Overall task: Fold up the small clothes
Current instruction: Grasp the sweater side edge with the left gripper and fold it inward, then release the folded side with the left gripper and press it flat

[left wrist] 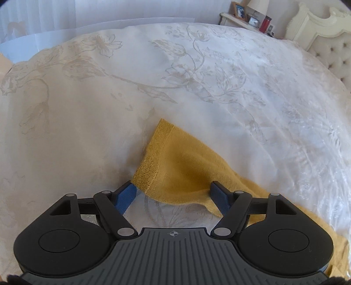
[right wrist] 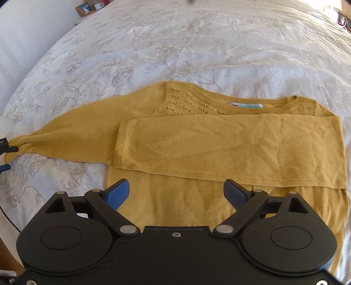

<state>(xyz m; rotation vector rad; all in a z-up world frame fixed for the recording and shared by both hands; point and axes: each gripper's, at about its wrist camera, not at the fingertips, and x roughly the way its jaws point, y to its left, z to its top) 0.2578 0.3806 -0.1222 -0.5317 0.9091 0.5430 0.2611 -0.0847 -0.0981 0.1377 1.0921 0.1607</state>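
Both tongs, left (left wrist: 173,193) and right (right wrist: 176,191), gape over the mustard sweater (right wrist: 219,140); its neck label (right wrist: 245,105) is unreadable.

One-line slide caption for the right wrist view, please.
Open right tool hovers over the mustard sweater, one sleeve folded across its chest.

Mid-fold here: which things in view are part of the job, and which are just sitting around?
Job:
mustard sweater
folded sleeve
outstretched sleeve
left gripper
right gripper

Lying about:
picture frame
small clock
red bottle
headboard

neck label (right wrist: 245,105) | on sweater (right wrist: 219,142); print unreadable; no other text
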